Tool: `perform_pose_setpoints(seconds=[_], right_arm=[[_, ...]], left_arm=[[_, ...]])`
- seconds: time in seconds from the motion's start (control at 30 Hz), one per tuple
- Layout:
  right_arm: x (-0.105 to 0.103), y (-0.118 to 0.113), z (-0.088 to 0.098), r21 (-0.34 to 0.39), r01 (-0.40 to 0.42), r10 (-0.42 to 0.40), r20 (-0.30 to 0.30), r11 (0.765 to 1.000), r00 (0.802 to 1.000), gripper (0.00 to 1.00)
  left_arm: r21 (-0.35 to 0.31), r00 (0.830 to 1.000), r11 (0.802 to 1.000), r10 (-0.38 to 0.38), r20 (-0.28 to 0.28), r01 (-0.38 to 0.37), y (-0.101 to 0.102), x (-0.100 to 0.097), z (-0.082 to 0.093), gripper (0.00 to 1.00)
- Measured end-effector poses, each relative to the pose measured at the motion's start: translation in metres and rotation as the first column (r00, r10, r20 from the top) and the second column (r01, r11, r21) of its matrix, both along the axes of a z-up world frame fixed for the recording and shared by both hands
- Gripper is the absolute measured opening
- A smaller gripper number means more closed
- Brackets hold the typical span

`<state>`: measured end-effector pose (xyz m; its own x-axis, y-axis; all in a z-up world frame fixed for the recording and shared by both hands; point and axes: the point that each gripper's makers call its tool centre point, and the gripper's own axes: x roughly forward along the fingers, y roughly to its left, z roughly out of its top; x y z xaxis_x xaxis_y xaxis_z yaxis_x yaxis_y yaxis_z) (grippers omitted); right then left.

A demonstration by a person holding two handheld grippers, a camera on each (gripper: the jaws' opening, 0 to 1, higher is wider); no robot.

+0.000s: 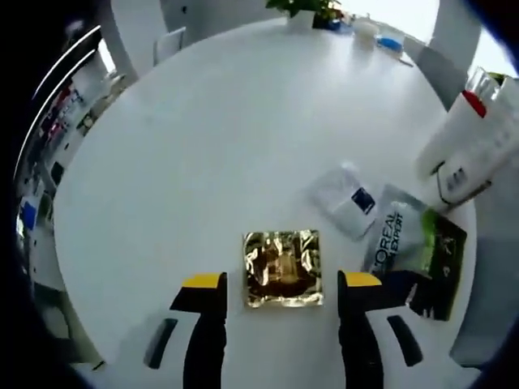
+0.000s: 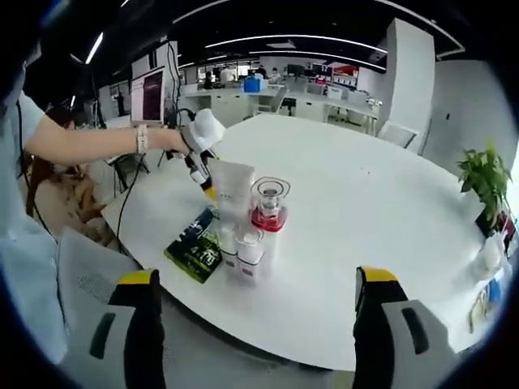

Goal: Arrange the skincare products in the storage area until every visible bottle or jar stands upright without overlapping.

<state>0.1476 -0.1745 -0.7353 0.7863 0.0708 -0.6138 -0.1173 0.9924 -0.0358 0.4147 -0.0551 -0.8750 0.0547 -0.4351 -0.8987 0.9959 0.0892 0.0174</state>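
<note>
Skincare items are spread over a round white table (image 1: pixel 203 121); in the left gripper view a gold foil sachet (image 1: pixel 283 268) lies flat between the released, wide-apart jaws of the left gripper (image 1: pixel 283 284), with nothing gripped; beside it to the right a white sachet (image 1: pixel 344 199) and a dark green L'Oreal packet (image 1: pixel 418 243) lie flat too, the green one seeming to tuck under the white one's edge, though that cannot be told for certain; a white tube w/ red cap (image 1: pixel 462 130) stands near the table edge. In the right gripper view the right gripper (image 2: pixel 255 324) is held released and empty, well back from the cluster; a white tube (image 2: pixel 232 190), a clear jar w/ red base (image 2: pixel 269 204) and small white bottles (image 2: pixel 241 247) stand upright & close together, the green packet (image 2: pixel 197 243) flat just beside them; the other gripper is seen behind the tube, in a person's hand (image 2: pixel 177 139).

Risks, as judged: thin foil flat on a smooth top is likely to slip from the jaws or be shoved along rather than lifted; a careless reach past the tight cluster could topple the tube or jar; sachets may not stand unaided, so overlap could be left uncorrected.
</note>
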Motion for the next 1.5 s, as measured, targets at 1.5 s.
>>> perform_pose_setpoints(seconds=[1.5], right_arm=[[-0.001,0.016,0.003,-0.009,-0.021,0.021,0.006,1.0,1.0,1.0]], left_arm=[[0.084,0.993,0.989,-0.117,-0.008,0.118,0.033,-0.004,0.001,0.36]])
